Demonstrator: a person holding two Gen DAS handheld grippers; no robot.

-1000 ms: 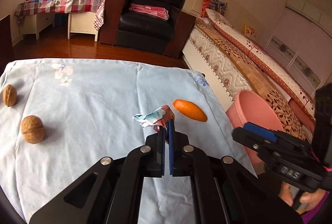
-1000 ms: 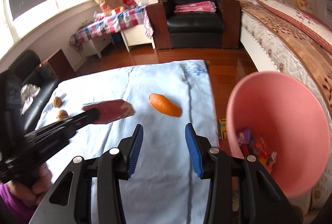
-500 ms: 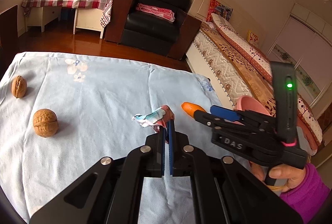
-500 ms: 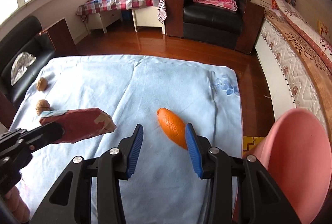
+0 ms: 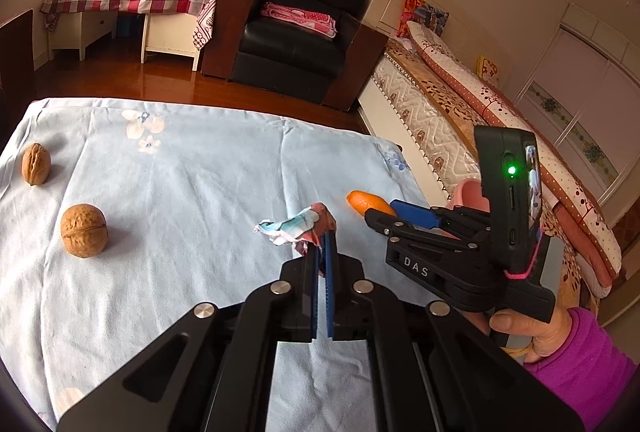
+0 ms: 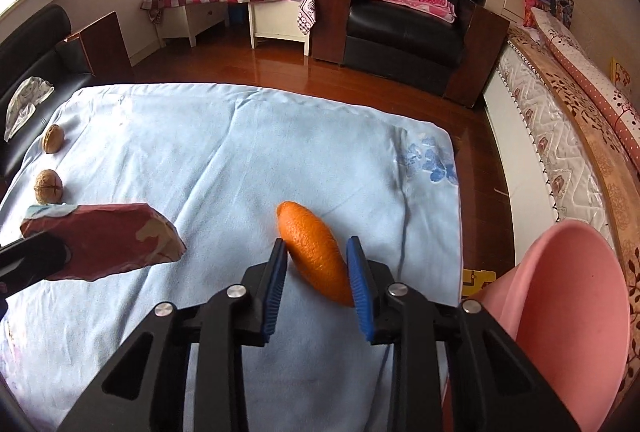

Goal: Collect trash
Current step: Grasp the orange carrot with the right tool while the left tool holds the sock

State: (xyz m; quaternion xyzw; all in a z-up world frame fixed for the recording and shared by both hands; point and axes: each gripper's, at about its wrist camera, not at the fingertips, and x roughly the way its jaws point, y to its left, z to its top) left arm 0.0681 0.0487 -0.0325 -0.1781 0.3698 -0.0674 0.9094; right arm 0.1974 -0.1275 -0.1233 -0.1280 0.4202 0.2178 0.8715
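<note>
I bring the right gripper (image 6: 316, 272) down over the orange peel (image 6: 312, 252) on the blue tablecloth (image 6: 224, 168), and its jaws have just been closing around it: a second ago they stood wide over bare cloth with the peel well ahead, and now the peel lies between the blue pads (image 6: 357, 284), the right pad at its flank, though I cannot tell whether both pads press yet. My left gripper (image 5: 322, 236) has not shifted; it stays clenched on a crumpled wrapper (image 5: 296, 228), held up off the cloth just beside the right one. The pink bin (image 6: 568, 296) waits to the right of the right gripper, past the table edge. Two walnuts (image 5: 83, 230) sit well to the left, untouched. I judge the peel nearly secured; both pieces should then go to the bin.
</note>
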